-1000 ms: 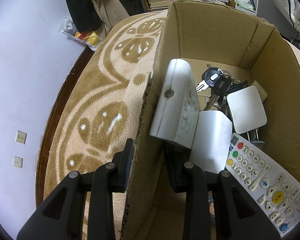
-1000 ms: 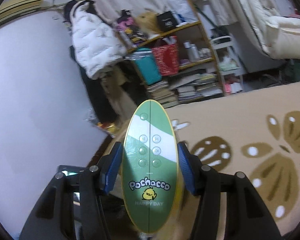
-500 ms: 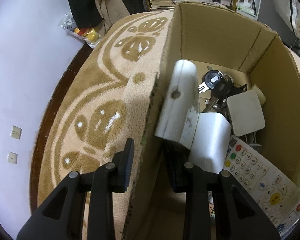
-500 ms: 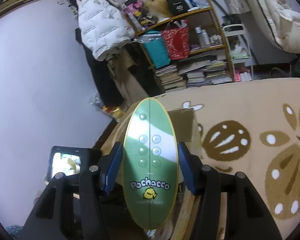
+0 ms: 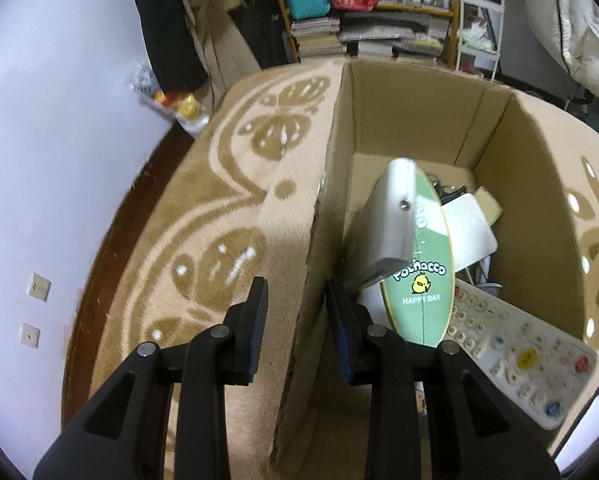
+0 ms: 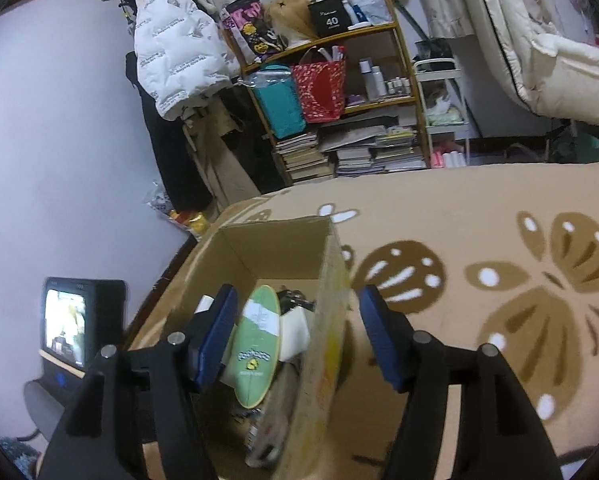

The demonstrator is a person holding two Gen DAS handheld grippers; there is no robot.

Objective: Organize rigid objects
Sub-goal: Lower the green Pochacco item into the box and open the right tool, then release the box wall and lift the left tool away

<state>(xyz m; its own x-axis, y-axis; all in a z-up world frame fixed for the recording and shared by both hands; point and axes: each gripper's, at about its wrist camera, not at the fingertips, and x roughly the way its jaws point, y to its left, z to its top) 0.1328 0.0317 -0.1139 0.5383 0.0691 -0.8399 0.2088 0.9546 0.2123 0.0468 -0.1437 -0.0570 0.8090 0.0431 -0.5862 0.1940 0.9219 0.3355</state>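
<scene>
While left gripper (image 5: 295,332) pinches the cardboard box (image 5: 415,108) wall, right gripper (image 6: 295,338) jaws are opening, empty; green oval remote (image 5: 423,276) sits mid-frame inside, leaning, could topple if box jolts.

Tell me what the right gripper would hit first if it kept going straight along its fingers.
Probably the cardboard box's near wall: the opening right gripper straddles it. The left finger would go inside toward the green oval board. Depth is uncertain.

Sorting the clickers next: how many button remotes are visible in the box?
1: the white remote lies at the cardboard box's near right corner, beside the green oval board. Others may be hidden underneath.
</scene>
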